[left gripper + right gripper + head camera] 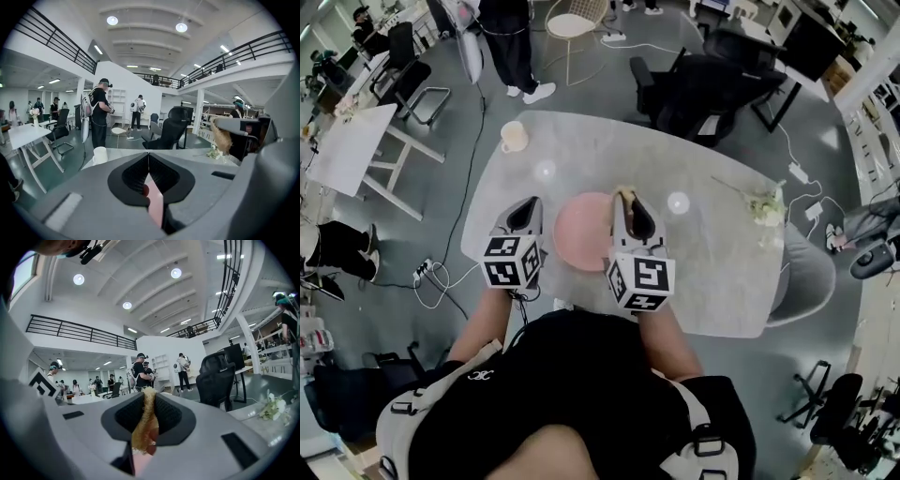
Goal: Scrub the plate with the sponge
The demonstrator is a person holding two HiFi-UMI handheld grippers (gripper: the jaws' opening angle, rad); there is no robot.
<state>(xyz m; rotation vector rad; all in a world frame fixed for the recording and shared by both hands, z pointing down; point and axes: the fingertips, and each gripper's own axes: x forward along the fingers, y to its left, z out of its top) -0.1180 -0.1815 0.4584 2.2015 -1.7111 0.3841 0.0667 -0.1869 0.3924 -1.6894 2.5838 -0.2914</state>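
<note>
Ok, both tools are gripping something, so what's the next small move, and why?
Probably press the sponge in the right tool onto the plate and begin rubbing: the left tool is shut on the plate's rim, steadying it, and the sponge sits pinched at the plate's right edge.

Grey stone-look table (712, 272) right in front of me, on a grey floor (609, 84). Black office chair (703, 89) behind it, white wire chair (572, 23) further off, white table (347, 150) to my left. White walls, high ceiling with round lights (112, 20). Upper gallery with black railing (56, 40), white pillar (198, 110) under it.
</note>
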